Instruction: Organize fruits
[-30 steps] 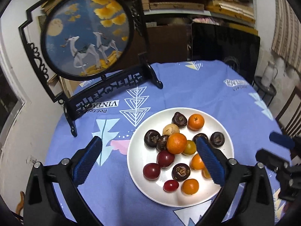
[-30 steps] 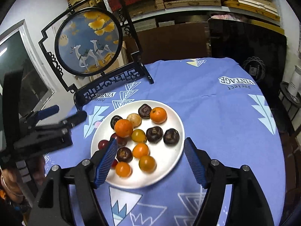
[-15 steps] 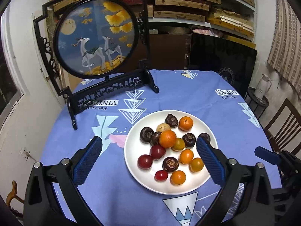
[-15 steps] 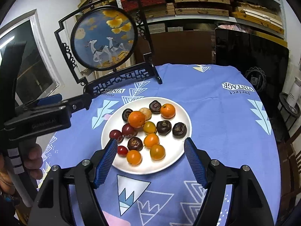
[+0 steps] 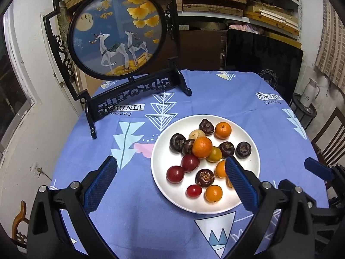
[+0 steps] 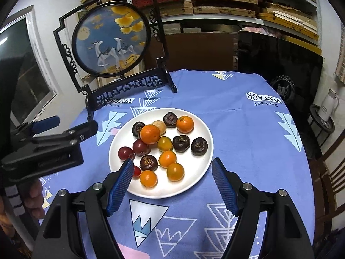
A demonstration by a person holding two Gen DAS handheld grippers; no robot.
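On the blue patterned tablecloth [image 5: 215,90], at the centre of the round table, I see the white plate [image 5: 163,185] with all the fruit heaped on it. My left gripper [image 5: 170,183] hovers above the cloth with its jaws spread wide and nothing between them; its right blue pad crosses the plate's 4 o'clock side in the left wrist view, the left pad is over bare cloth. My right gripper [image 6: 172,185] is likewise released and empty, its pads straddling the plate's 6 o'clock rim.

On the plate [image 6: 200,172] the big orange [image 6: 149,133] sits near the middle, stacked against its neighbours. Dark brown chestnut-like fruits [image 6: 181,142] lie from 10 to 3 o'clock, two red plums [image 6: 125,152] at 9 o'clock, and a small red cherry tomato [image 5: 193,190] near 7 o'clock. Smaller tangerines [image 6: 148,178] fill the 6 o'clock part, with one at 1 o'clock, and a pale fruit [image 5: 197,134] sits at 12 o'clock.

Beyond the plate, at 11 o'clock, stands the round deer screen [image 5: 116,36] in its black frame. A white jug [image 5: 309,92] sits off the table at 2 o'clock.
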